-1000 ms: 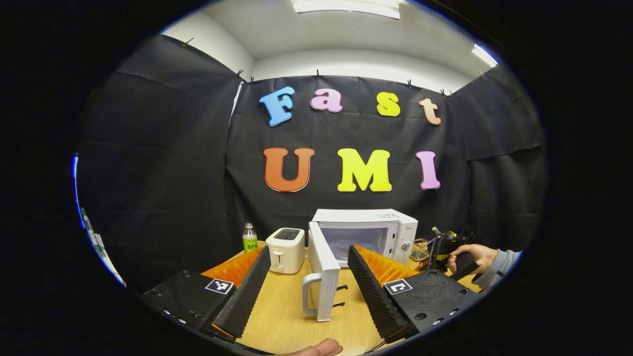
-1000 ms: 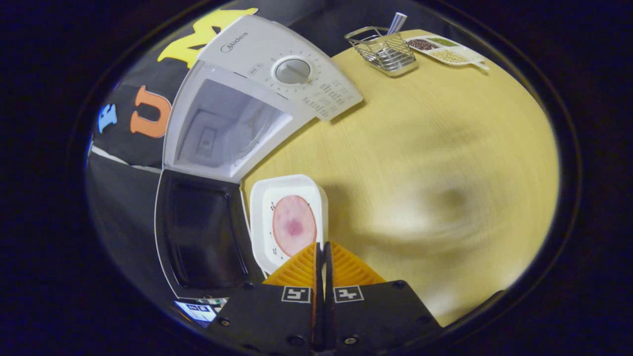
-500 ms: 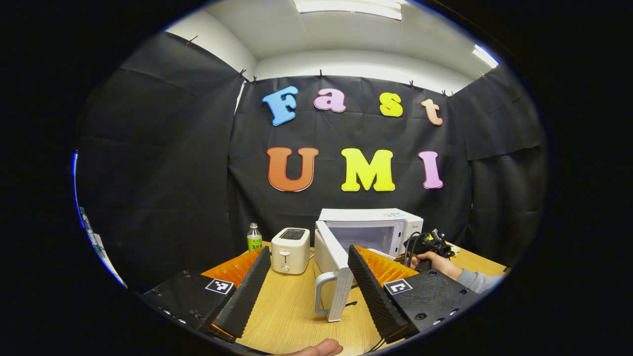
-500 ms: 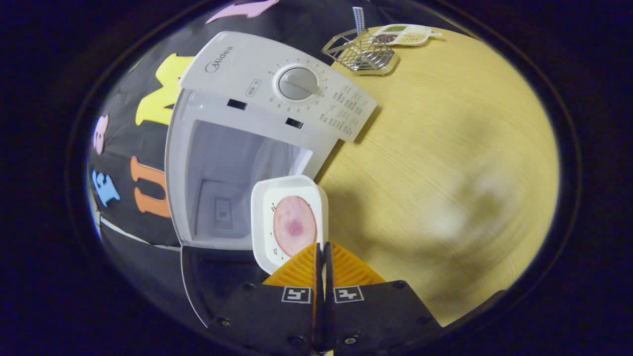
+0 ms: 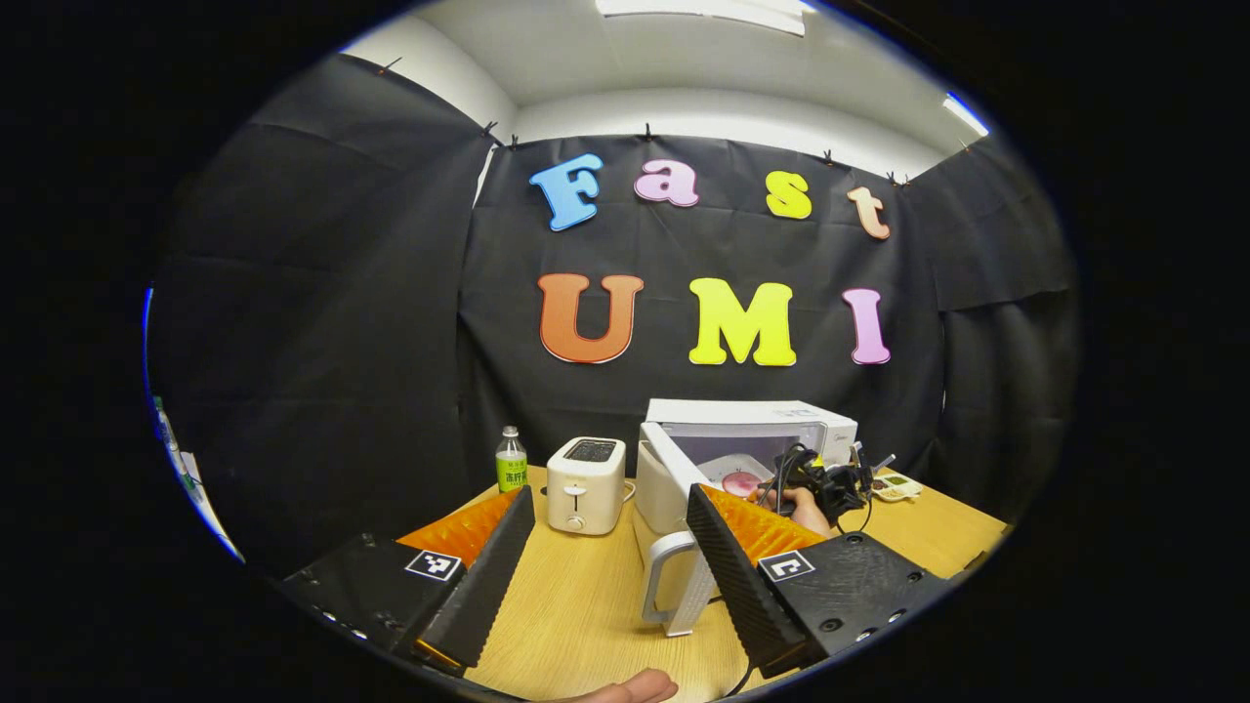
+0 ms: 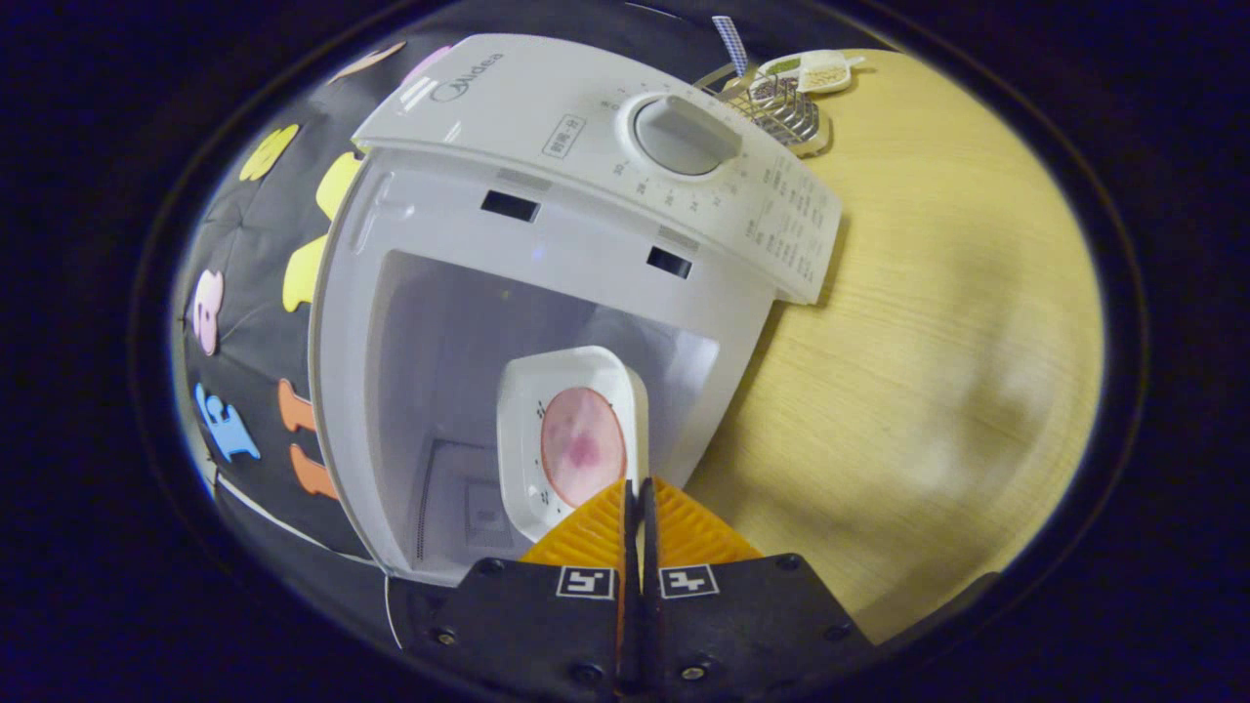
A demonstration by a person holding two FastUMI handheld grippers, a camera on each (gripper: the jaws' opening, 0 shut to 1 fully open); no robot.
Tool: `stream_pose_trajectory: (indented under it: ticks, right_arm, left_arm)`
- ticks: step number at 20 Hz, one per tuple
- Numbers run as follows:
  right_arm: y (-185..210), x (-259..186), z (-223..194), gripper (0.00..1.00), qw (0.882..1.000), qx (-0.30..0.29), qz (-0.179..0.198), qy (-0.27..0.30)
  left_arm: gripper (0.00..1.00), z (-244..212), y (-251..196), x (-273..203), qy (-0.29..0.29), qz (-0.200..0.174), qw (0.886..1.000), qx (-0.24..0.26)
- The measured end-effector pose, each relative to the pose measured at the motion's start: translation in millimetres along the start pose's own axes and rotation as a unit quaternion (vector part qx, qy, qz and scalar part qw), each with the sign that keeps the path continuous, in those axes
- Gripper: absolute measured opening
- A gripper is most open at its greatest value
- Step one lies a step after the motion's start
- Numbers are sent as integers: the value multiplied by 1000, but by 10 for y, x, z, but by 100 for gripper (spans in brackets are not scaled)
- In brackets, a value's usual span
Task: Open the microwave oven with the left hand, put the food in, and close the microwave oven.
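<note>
Right gripper (image 6: 636, 508) clamped narrow on the near rim of a white tray (image 6: 571, 434) carrying a pink meat slice (image 6: 583, 446); tray sits in the open mouth of the microwave (image 6: 547, 225), at 12 o'clock from the gripper. Left gripper (image 5: 610, 527) wide apart, holding nothing, above the wooden surface (image 5: 576, 605). Microwave door (image 5: 674, 537) swung open between its fingers. Toaster (image 5: 585, 483) and bottle (image 5: 510, 461) at 11 o'clock.
</note>
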State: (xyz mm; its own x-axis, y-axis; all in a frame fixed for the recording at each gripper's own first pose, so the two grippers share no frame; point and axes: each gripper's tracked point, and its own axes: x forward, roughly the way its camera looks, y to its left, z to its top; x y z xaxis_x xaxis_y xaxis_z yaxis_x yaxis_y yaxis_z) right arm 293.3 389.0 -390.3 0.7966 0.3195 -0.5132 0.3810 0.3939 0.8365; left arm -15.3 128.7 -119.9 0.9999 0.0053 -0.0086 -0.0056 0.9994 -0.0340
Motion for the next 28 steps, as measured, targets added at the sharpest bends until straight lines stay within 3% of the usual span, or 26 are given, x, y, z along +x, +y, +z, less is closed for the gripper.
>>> stream_pose_trajectory:
  ticks: [4, 7, 8, 9, 12, 13, 14, 15, 18, 19, 20, 21, 22, 23, 24, 25, 26, 27, 28]
  right_arm:
    - [-12, 279, 50, 4, 999, 19, -5, -45]
    - [83, 391, 76, 6, 997, -3, 7, -71]
    - [116, 407, 47, 6, 997, -14, 7, -74]
    - [140, 435, 18, 7, 997, -20, 8, -75]
    - [190, 524, -28, 8, 996, -27, 11, -89]
    - [211, 545, -19, 9, 994, -33, 14, -100]
    - [234, 583, 6, 2, 992, -43, 17, -113]
    - [240, 594, 20, 11, 991, -54, 16, -123]
    - [247, 559, 68, 10, 985, -95, 11, -141]
    - [267, 514, 94, 16, 983, -113, 13, -146]
    - [286, 464, 104, 12, 980, -134, 18, -147]
    - [309, 438, 103, 25, 977, -154, 24, -145]
    - [317, 383, 105, 30, 975, -172, 27, -141]
    - [310, 320, 133, 48, 972, -187, 29, -141]
    - [292, 242, 181, 36, 969, -200, 27, -144]
    - [286, 146, 234, 53, 964, -218, 29, -149]
    - [275, 61, 300, 54, 958, -238, 30, -159]
    - [264, -34, 353, 77, 949, -264, 29, -169]
    - [274, -136, 407, 77, 940, -290, 31, -179]
  left_arm:
    - [95, -119, 88, 60, 13, 7, 1000, -5]
    - [95, -154, 154, 71, 17, 13, 1000, -1]
    - [83, -163, 161, 81, 18, 14, 1000, -1]
    - [95, -180, 173, 81, 19, 14, 1000, -3]
    - [95, -211, 173, 85, 25, 11, 1000, -5]
    - [83, -224, 192, 88, 27, 13, 1000, -5]
    - [95, -226, 224, 89, 27, 17, 999, -4]
    - [95, -235, 256, 90, 27, 21, 999, -1]
    - [95, -324, 327, 72, 37, 32, 999, 4]
    - [95, -334, 340, 70, 39, 35, 999, 2]
    - [95, -337, 344, 55, 40, 35, 999, 0]
    - [95, -323, 333, 36, 39, 34, 999, -3]
    - [95, -313, 327, 20, 38, 34, 999, -4]
    - [95, -306, 319, 5, 37, 34, 999, -5]
    - [95, -293, 305, -20, 36, 35, 999, -5]
    - [95, -275, 293, -50, 34, 35, 999, -6]
    - [95, -240, 276, -77, 31, 33, 999, -6]
    - [95, -199, 255, -113, 26, 32, 999, -6]
    - [95, -158, 235, -140, 21, 30, 999, -6]
